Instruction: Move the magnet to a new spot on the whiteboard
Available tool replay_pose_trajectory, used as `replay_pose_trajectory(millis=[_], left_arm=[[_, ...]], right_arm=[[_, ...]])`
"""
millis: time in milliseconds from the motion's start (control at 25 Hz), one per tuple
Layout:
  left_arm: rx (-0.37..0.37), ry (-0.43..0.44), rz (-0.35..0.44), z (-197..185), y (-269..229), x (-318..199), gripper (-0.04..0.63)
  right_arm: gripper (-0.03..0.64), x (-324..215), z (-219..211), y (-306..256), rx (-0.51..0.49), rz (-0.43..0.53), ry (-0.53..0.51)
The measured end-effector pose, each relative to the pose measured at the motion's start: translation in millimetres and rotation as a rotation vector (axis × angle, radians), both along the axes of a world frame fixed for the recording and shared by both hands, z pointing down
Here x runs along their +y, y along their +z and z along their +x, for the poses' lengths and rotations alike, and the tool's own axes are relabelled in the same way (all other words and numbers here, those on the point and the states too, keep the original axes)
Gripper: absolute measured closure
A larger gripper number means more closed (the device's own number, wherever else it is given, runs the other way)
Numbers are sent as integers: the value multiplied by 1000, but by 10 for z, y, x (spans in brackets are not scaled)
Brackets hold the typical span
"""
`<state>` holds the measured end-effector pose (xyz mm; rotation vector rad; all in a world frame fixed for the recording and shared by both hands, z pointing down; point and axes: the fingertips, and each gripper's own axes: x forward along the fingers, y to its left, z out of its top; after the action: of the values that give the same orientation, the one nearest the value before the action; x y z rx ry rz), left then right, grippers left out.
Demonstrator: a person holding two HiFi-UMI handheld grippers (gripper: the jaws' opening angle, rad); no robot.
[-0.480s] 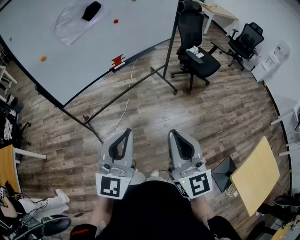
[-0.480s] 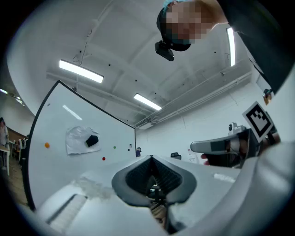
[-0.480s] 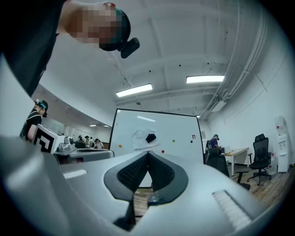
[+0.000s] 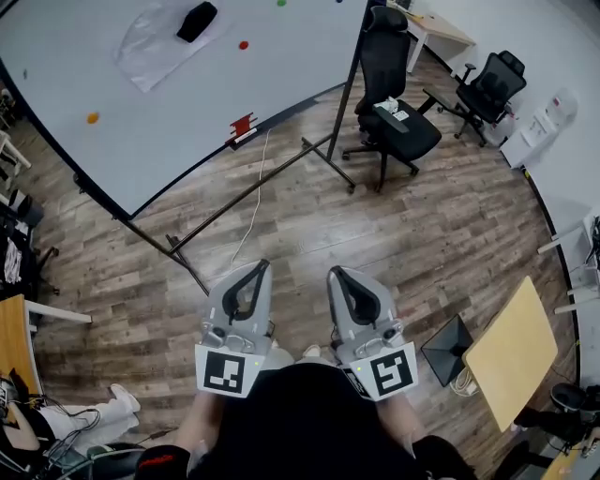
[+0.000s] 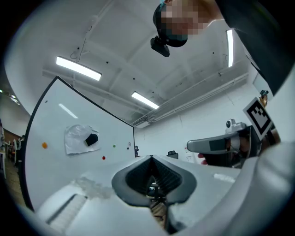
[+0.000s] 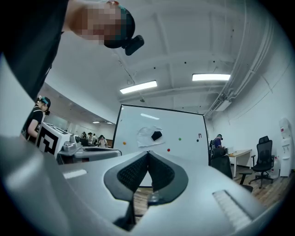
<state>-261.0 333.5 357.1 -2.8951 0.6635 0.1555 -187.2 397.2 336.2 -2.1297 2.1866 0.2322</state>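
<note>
**Both tools closed and empty, well away from the whiteboard**

You hold your left tool [image 4: 260, 267] and right tool [image 4: 335, 274] side by side, close to your body above the wooden floor [image 4: 422, 216]. Both point toward the whiteboard [image 4: 169, 112]. Each tool's jaws are pressed together with nothing between them. On the whiteboard sit a red magnet [image 4: 244, 44], an orange magnet [image 4: 92, 118] further left and a green magnet [image 4: 280, 3] at the top edge, all well apart from both tools.

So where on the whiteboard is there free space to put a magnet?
The whiteboard is bare between the orange magnet and the red magnet, below the white sheet. Also free: right of the red magnet, up to the black post. Crowded near the sheet and black eraser.
</note>
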Motion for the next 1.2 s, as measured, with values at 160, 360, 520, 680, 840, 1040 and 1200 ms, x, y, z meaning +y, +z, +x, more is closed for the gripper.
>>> replay_pose_trajectory(millis=[160,360,520,680,840,1040,1200], left_arm=[[-3,29,7,-49,35,-115,594],[18,41,2,-135,49,-276,594],[25,44,-12,-228,82,-349,594],[22,51,-22,-271,127,-398,594],[18,52,-31,-273,162,-477,594],[6,42,-12,-218,180,-573,594],[3,10,-31,-127,212,-724,594]], right_arm=[[615,-127,-72,22,7,-7,23],[615,-257,-145,29,11,4,58],[615,-256,-189,29,-3,25,95],[615,-284,-181,38,-18,28,120],[615,-368,-162,66,-16,15,133],[615,-497,-109,110,-17,16,118],[615,-658,-2,109,-17,20,92]])
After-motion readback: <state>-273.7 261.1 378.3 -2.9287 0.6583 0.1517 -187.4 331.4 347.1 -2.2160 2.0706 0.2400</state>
